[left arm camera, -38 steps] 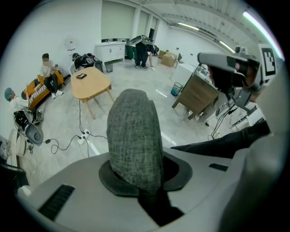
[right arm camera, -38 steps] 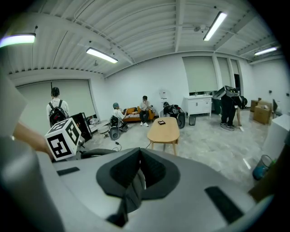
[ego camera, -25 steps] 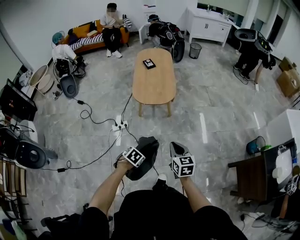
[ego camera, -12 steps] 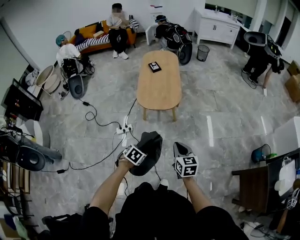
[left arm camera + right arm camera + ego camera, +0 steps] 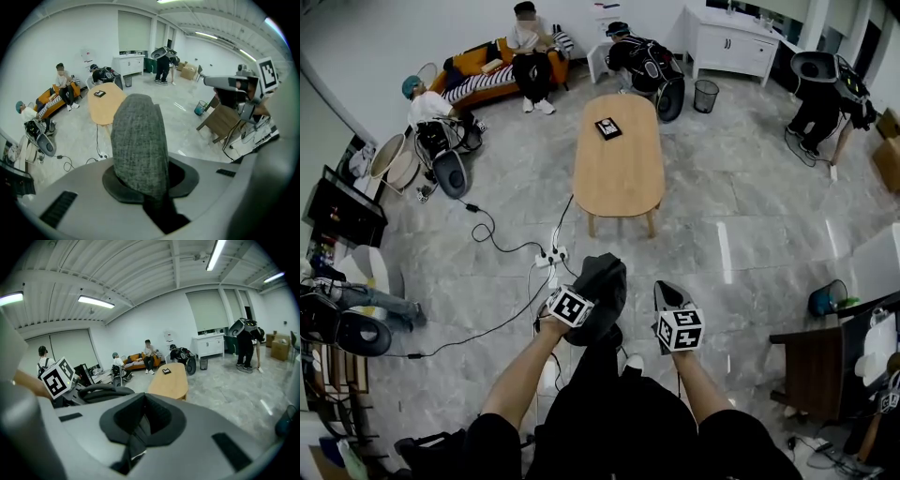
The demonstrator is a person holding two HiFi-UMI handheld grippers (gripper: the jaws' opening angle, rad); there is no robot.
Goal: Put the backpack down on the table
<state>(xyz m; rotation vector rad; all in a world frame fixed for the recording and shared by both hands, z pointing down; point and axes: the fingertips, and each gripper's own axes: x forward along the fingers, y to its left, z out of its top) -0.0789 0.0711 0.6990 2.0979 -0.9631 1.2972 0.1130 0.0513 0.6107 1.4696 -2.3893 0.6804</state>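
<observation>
Holding dark grey woven fabric backpack (image 5: 138, 140) in my left hand-held gripper (image 5: 146, 183); my right hand-held gripper (image 5: 139, 423) closed, empty.

Both forearms (image 5: 521, 373) outstretched, left claw (image 5: 583, 304) clamped, tilted down; right claw (image 5: 665, 292) nearer level, possibly shut.

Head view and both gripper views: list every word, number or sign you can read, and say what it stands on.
No readable text in any view.
Backpack: no label shows.
Marker cubes, left and right: black-and-white square codes, no letters.
Wall sheet: too small to read.
Black item on the oval table: white patch, too small to read.
</observation>
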